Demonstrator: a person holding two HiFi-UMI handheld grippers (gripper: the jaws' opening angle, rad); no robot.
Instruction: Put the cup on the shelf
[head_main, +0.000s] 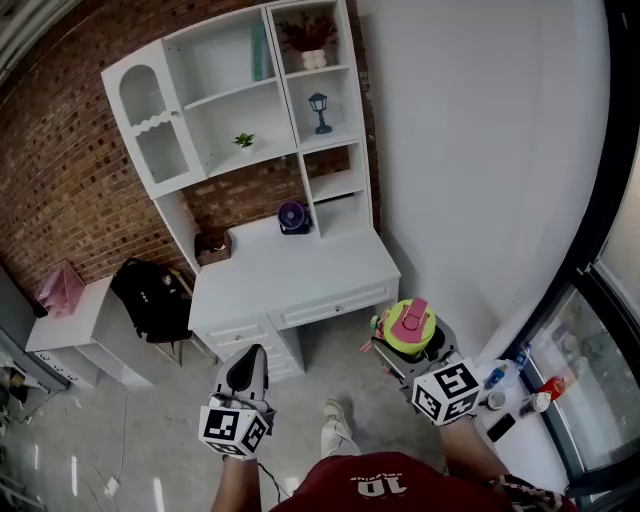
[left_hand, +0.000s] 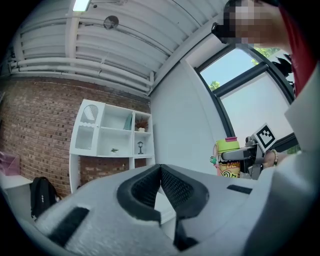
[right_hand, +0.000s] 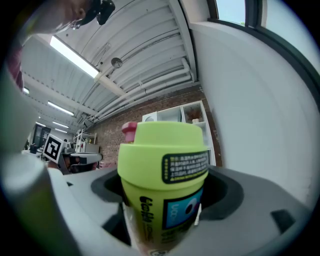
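Scene is viewed from above: white shelf (head_main: 215, 62) is set against a brick wall (head_main: 70, 170), with a plain white wall (head_main: 470, 150) to its right. A white bench (head_main: 290, 275) with drawers is built under the shelf. On the bench top a purple fan (head_main: 293, 217) and a small brown box (head_main: 212, 245) are seen at the back; the rest of the top is bare. In the shelf compartments a blue lantern (head_main: 319, 110), a small green plant (head_main: 244, 141), a potted dried plant (head_main: 308, 40) and a teal item (head_main: 259, 52) are seen. A black backpack (head_main: 150, 298) is stood left of the bench, beside a low white table (head_main: 70, 330) with a pink bag (head_main: 60, 288) on it. Grey floor (head_main: 330, 365) is seen in front of the bench. A window (head_main: 600, 340) is at the right, with bottles (head_main: 525, 395) on the ledge below it.

The cup (head_main: 408, 322), lime green with a pink top piece, is pinched upright between the fingers of the right gripper (head_main: 408, 346) and is held in the air over the floor, in front of the right end of the bench, well apart from the shelf. The fingers of the left gripper (head_main: 248, 362) are pressed together at the tips with nothing held, and it is held over the floor in front of the bench's left part
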